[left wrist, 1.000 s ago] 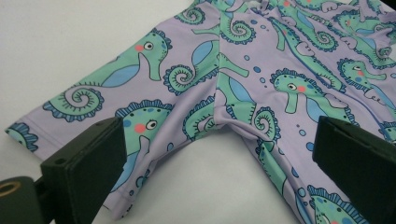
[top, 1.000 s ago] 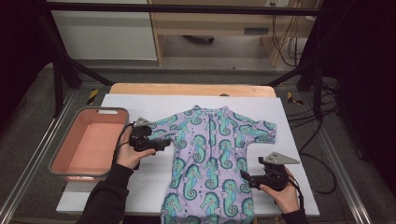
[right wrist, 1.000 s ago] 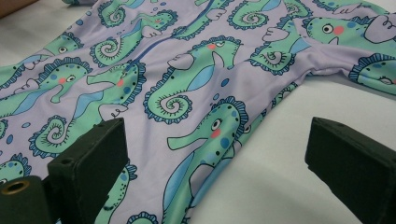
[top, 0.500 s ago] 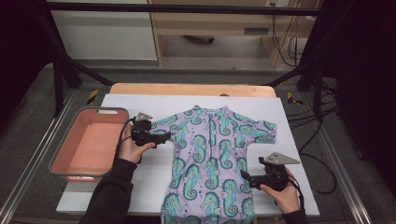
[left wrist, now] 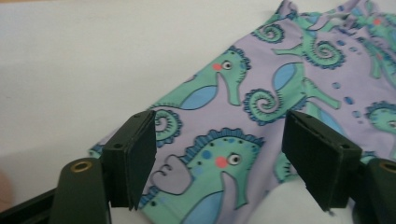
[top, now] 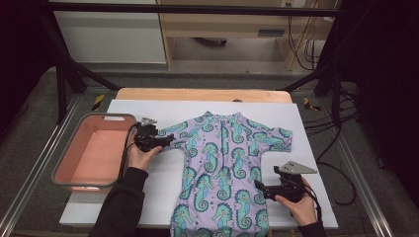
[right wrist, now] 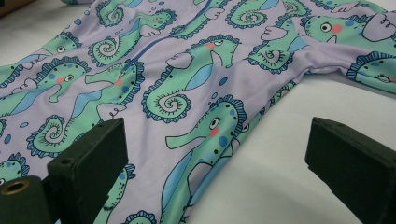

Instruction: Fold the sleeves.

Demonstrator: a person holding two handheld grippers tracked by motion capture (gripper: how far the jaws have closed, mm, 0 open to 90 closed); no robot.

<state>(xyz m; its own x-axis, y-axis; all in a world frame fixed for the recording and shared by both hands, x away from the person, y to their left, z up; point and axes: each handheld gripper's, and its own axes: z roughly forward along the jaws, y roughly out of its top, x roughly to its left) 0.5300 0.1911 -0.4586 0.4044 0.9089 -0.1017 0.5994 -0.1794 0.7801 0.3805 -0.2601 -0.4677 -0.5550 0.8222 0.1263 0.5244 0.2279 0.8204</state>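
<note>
Left gripper (top: 165,140) jaws apart at swimsuit (top: 222,173) sleeve; right gripper (top: 260,186) jaws apart at suit's side, near table's (top: 316,197) near-right edge.

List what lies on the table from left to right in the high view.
Pink plastic tub with a grey rim → left gripper at the sleeve → lilac seahorse-print child's swimsuit spread flat → right gripper at the swimsuit's side edge, topped by its grey three-cornered plate.
</note>
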